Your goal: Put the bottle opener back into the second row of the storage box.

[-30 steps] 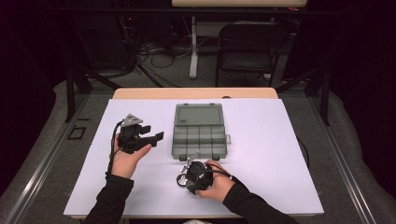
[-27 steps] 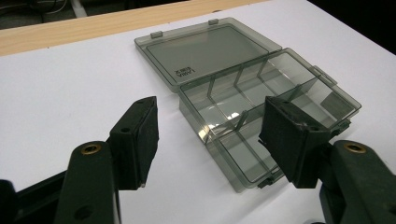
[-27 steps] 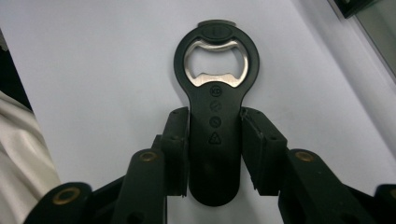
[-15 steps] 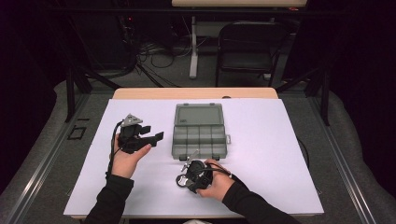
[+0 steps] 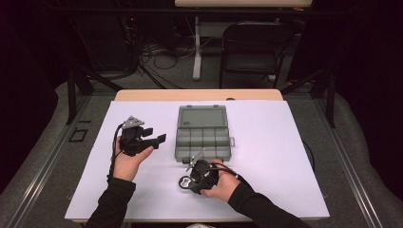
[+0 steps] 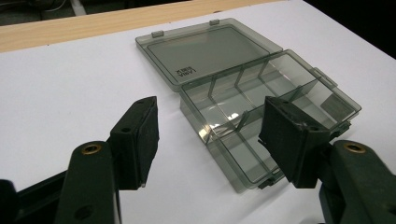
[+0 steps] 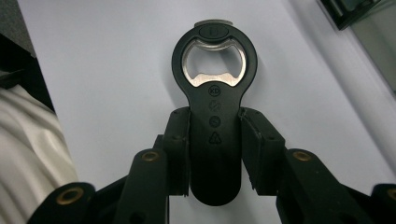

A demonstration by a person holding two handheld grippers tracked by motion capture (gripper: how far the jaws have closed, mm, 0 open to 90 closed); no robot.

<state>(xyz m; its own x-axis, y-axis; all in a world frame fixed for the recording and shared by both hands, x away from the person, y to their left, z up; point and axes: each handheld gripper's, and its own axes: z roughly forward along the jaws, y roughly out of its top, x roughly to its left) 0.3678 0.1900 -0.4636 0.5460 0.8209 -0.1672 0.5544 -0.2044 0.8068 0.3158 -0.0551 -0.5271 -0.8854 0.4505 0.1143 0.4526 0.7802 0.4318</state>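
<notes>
A person seated at a white tabletop (image 5: 285, 142) holds a two-jaw claw in each hand. The right claw (image 7: 215, 140) grips a black bottle opener (image 7: 214, 93) by its handle: the two black jaws press against the handle's left and right edges, and the lower end of the handle sits down between them. The opener's round head, with its metal-lined opening, sticks out beyond the jaw tips, above bare white surface. The jaws closed a little further on the handle within the last second. From the high view, this right claw (image 5: 186, 179) is near the front edge of the tabletop, with the bottle opener (image 5: 184, 182) pointing toward the person's left, just in front of a clear grey compartment box (image 5: 202, 137).

The compartment box lies in the middle of the tabletop with its lid folded flat open toward the far side and its divided compartments facing up.

The left claw (image 6: 205, 140) is open, jaws wide apart with nothing between them. It is held off to the left of the box, pointing toward it; the compartment box (image 6: 243, 93) appears beyond and between the jaws. In the high view the left claw (image 5: 154, 139) is near the box, not touching it.
</notes>
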